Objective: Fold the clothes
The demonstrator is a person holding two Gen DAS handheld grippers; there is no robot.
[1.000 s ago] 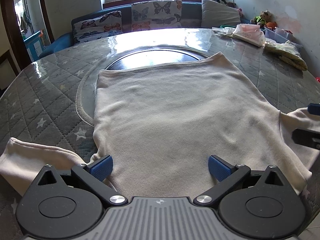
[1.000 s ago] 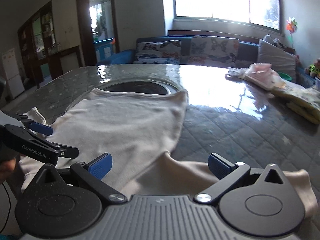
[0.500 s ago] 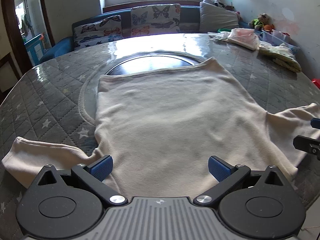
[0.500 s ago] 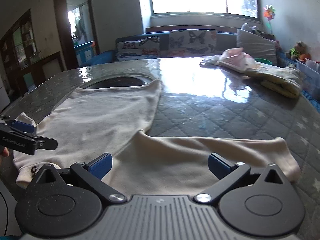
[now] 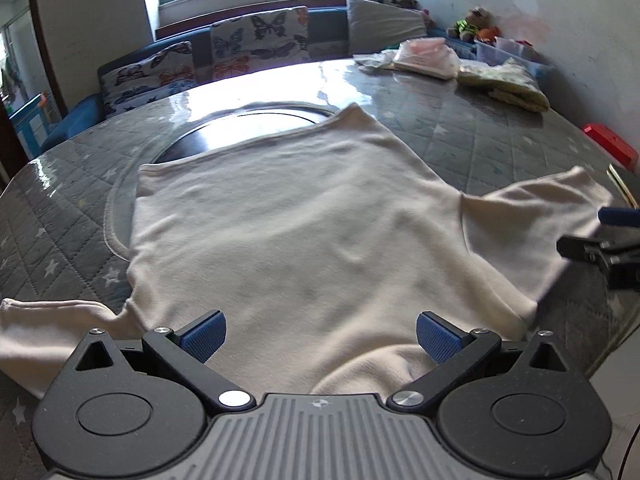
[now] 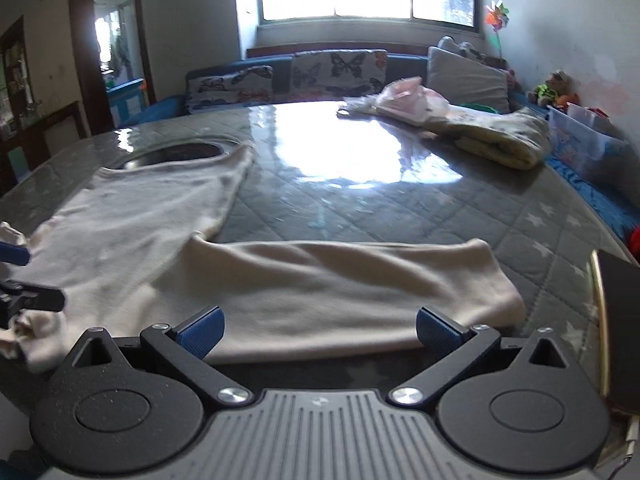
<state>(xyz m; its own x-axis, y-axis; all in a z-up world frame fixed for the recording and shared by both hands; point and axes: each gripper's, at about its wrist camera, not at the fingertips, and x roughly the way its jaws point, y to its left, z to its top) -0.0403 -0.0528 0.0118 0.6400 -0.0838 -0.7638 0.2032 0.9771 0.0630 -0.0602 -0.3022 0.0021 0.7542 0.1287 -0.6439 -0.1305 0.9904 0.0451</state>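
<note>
Both grippers, left (image 5: 318, 332) and right (image 6: 318, 330), hang spread and empty; they've backed off, leaving the cream shirt (image 5: 288, 220) flat, sleeves out, ready for folding.

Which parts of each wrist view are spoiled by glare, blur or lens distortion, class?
Left wrist view: window glare whitens the table behind the cream top; fisheye bends the room edges. Right wrist view: a larger glare patch on the table, the window blown out, the top slightly motion-blurred.

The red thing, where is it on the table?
In the left wrist view the red thing sits at the table's far right edge, beyond the cream shirt's right sleeve.
</note>
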